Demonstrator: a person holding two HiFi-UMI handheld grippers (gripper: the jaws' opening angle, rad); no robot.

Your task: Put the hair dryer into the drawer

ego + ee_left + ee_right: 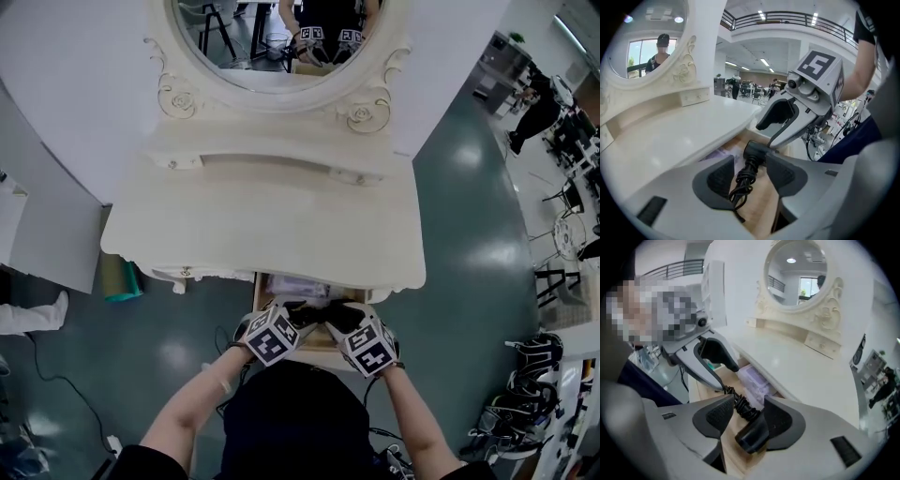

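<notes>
1. Nearest, the left gripper (752, 177) is straddling the coiled black cord (744, 180), its jaws standing apart and clamping nothing.
2. Just to its right, the right gripper (747, 416) is bracketing the black plastic hair dryer (752, 434), jaws likewise released. The dryer appears to be resting on the pale wooden floor of the open drawer (761, 206).
3. Farther in, a pale purple packet (754, 380) is lying under the edge of the glossy white vanity top (262, 216).
4. Farthest, an oval carved-frame mirror (272, 37) is standing.
5. Risk: cord loops could be snagging a pad as a gripper is lifting, dragging the dryer out. A loop hanging over the rim would likely be jamming the drawer.
</notes>
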